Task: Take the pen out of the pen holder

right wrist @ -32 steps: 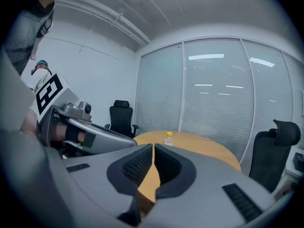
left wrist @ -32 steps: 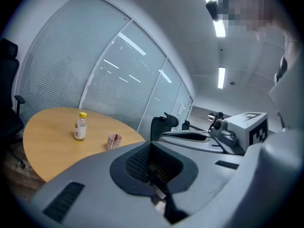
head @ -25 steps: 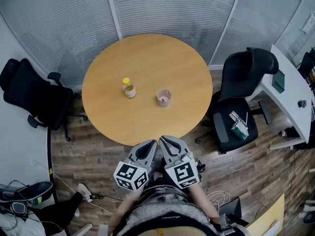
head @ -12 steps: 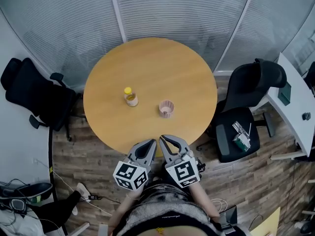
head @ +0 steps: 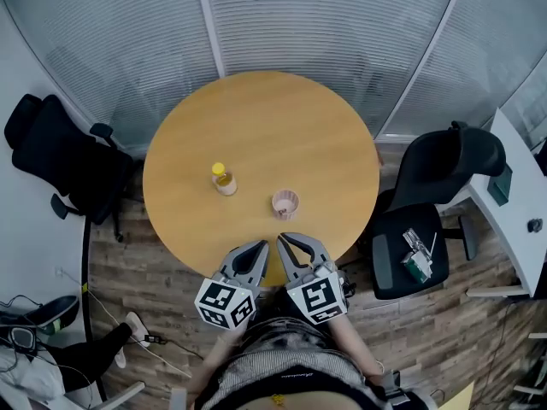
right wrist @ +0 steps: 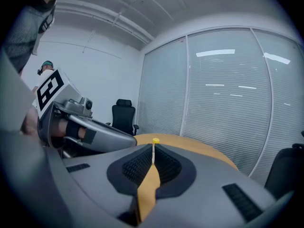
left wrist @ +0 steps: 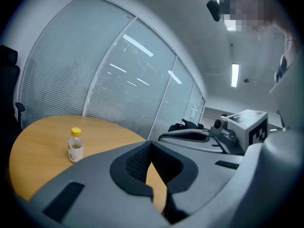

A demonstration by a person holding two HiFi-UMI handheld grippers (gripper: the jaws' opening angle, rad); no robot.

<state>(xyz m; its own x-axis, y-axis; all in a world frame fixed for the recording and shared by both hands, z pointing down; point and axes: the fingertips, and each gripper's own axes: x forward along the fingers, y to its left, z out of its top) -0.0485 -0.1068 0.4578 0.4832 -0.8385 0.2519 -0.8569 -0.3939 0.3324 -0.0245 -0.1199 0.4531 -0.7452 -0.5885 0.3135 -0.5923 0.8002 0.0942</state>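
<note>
A pink pen holder (head: 285, 203) stands on the round wooden table (head: 273, 126), a little toward me from its middle. What it holds is too small to make out. My left gripper (head: 261, 248) and right gripper (head: 285, 242) sit side by side over the table's near edge, just short of the holder. Both have their jaws together with nothing between them. The left gripper view shows its jaws (left wrist: 151, 145) pressed together; the right gripper view shows the same (right wrist: 153, 149). The holder is hidden in both gripper views.
A small bottle (head: 224, 179) with a yellow cap stands left of the holder, seen too as the bottle (left wrist: 74, 145) in the left gripper view. Black office chairs flank the table at left (head: 60, 165) and right (head: 436, 203). A white desk (head: 521, 220) is far right.
The view has shifted nearer the table, so its near edge now lies under the gripper tips. Both grippers keep the same pose and stay shut.
</note>
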